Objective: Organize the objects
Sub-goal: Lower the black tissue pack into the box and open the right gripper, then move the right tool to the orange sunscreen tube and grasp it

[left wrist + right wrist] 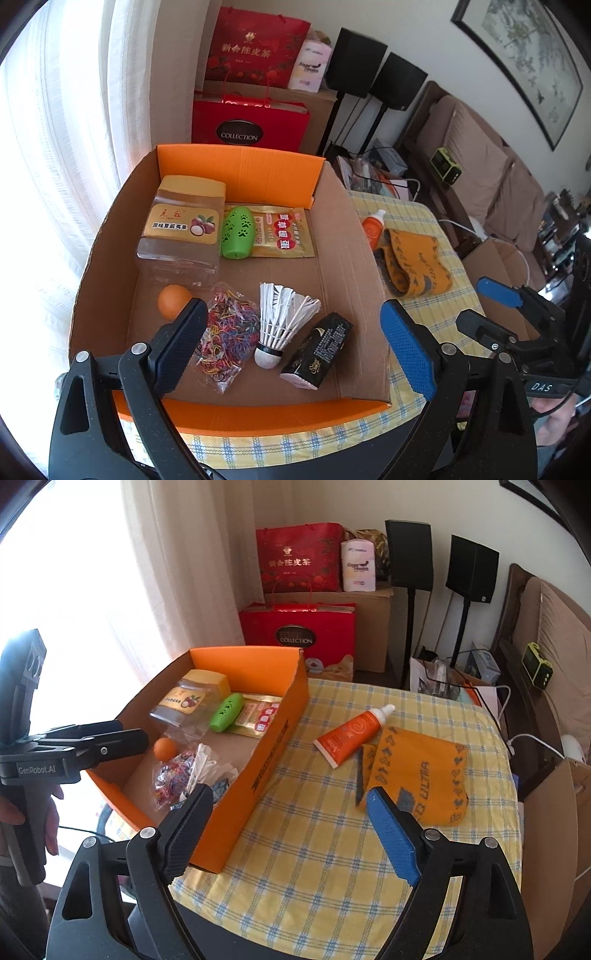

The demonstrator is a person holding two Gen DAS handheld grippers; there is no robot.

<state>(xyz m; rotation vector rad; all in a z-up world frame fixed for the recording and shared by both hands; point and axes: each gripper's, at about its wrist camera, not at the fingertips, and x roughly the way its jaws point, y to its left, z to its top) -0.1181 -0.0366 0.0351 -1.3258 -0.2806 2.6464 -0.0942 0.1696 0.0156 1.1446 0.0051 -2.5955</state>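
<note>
An orange cardboard box (236, 164) (280, 738) stands on the left of the table. It holds a clear jar with a yellow lid (184, 229), a green case (236, 232), a yellow packet (282, 232), an orange ball (171, 301), a bag of coloured rubber bands (229, 332), a shuttlecock (280, 321) and a black packet (319, 350). An orange tube (351, 733) and an orange cloth (421, 775) lie on the tablecloth right of the box. My left gripper (295, 343) is open above the box's near end. My right gripper (291, 830) is open, near the cloth.
The table has a yellow checked cloth (332, 867). Red gift bags (299, 561) on cardboard boxes and two black speakers (472, 568) stand behind. A sofa (480, 158) is at the right. A curtain (55, 147) hangs at the left.
</note>
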